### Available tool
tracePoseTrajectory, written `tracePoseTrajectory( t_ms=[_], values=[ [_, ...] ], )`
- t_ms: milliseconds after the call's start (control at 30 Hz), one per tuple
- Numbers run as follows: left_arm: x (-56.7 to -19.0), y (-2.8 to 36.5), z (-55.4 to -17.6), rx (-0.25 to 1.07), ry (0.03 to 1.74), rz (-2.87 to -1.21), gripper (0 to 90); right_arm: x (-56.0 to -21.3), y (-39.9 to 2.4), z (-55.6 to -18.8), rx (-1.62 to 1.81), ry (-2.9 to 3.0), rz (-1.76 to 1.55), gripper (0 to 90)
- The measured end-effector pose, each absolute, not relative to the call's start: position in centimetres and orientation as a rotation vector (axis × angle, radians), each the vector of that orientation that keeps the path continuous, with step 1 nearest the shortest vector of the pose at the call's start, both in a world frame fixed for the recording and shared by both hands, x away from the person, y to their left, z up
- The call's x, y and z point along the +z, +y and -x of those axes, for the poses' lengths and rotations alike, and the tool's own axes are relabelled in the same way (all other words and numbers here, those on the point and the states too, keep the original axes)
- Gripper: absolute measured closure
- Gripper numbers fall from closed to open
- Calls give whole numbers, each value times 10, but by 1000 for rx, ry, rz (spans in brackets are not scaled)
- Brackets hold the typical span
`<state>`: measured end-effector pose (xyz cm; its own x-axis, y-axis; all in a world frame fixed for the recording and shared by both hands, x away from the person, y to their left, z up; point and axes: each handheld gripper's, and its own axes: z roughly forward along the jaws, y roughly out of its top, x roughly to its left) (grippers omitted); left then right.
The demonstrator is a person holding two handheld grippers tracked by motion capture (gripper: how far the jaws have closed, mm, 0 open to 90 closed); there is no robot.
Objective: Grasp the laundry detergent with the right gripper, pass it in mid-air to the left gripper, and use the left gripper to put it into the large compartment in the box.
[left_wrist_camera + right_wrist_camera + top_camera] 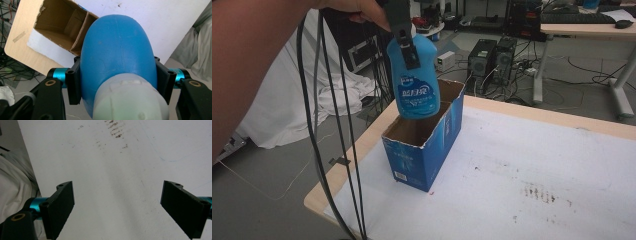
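A blue plastic bottle [415, 80] with a printed label hangs upright in the air, its base just over the open top of a blue cardboard box [427, 150]. My left gripper [408, 47] is shut on the bottle's upper body, a hand holding it from above. From the left gripper view the bottle [117, 52] bulges between the two black jaws, its pale cap nearest the camera, and the box [62, 27] lies below with a cardboard divider inside. My right gripper [117, 207] stands open above the white table cover, nothing between its jaws.
The box stands near the table's left front corner on a white cover [537, 170] with reddish-brown smudges [539, 192]. Black cables [319, 125] trail from the left gripper down past the table edge. Computer towers [492, 57], a white cloth [282, 100] and another desk lie beyond.
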<state>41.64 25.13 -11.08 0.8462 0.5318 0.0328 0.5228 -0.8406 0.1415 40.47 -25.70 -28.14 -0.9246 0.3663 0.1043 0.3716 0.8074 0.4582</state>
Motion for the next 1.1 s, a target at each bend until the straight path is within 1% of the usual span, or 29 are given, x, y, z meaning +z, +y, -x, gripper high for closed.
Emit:
tracePoseTrajectory(
  t_ms=[233,600,900,1100],
  values=[
    [-137,256,-422,69,819,-2899,377,-283,-258,-406,-773,-2957,629,114],
    [-194,258,-426,-5,788,-2935,377,-289,-256,-406,-776,-2942,624,115],
    [-227,257,-428,-18,766,-2957,377,-296,-256,-407,-744,-2946,610,115],
    [-242,254,-429,-26,751,-2980,377,-300,-257,-408,-741,-2941,615,114]
  ],
)
